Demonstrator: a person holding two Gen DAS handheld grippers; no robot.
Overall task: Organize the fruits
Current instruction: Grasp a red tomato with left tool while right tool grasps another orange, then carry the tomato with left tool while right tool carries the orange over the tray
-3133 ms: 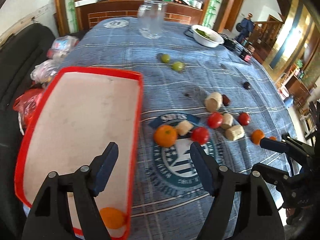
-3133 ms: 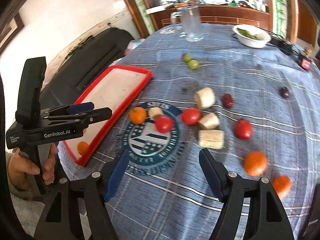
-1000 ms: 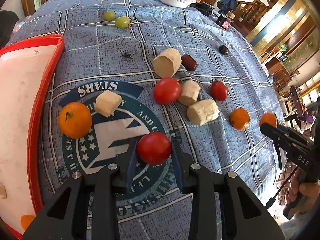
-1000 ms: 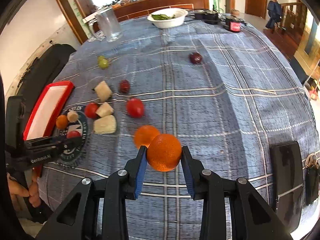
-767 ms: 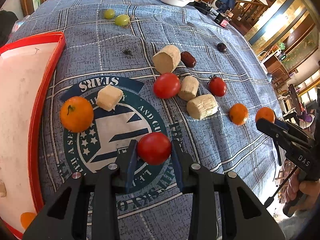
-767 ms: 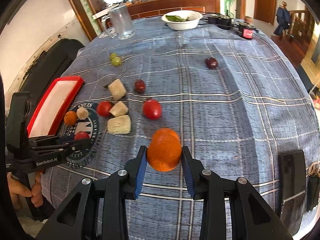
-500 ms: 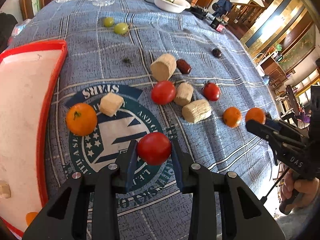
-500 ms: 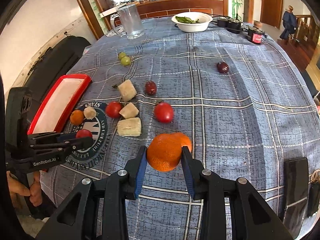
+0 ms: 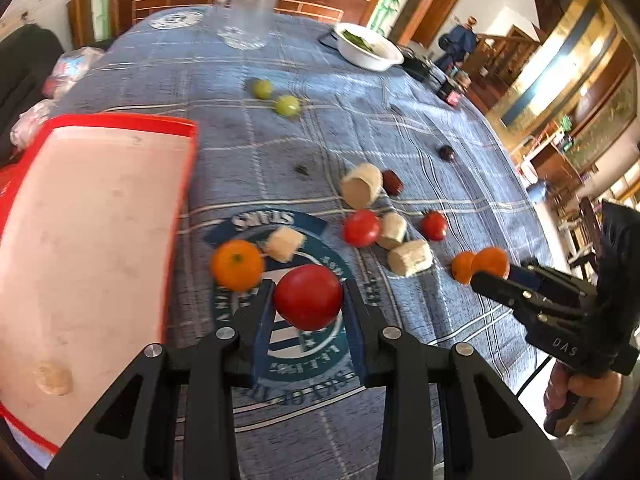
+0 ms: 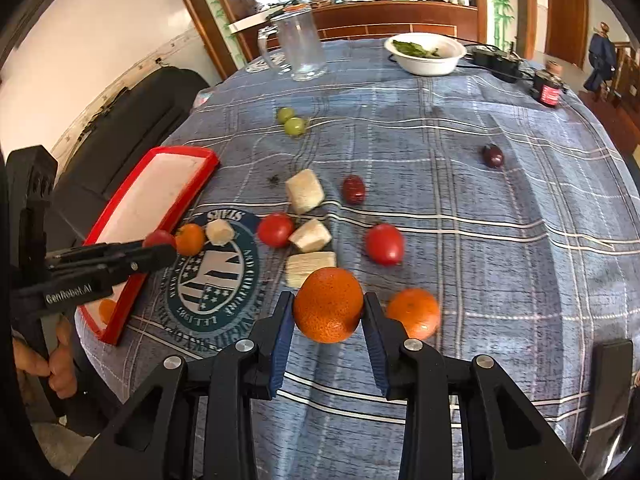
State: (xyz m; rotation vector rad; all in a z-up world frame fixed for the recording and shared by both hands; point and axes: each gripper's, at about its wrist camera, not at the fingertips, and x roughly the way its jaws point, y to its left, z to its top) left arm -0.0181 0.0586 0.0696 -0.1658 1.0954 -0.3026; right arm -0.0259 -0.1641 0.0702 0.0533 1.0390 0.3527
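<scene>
Across the blue-checked worktop [image 10: 480, 240], the left gripper [image 9: 308, 312] clamps a red tomato [image 9: 308, 297] above the crest, red tray [image 9: 182, 184] at nine o'clock, while the right gripper [image 10: 328, 320] pinches an orange [image 10: 328, 310], another orange [image 10: 414, 312] just beside at three o'clock.

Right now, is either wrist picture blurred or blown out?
Left wrist view: motion blur smears the red-rimmed white tray and loose fruit; the round red tomato stays sharp. Right wrist view: crisp, though the window is overexposed and fisheye bends the blue plaid tablecloth.
</scene>
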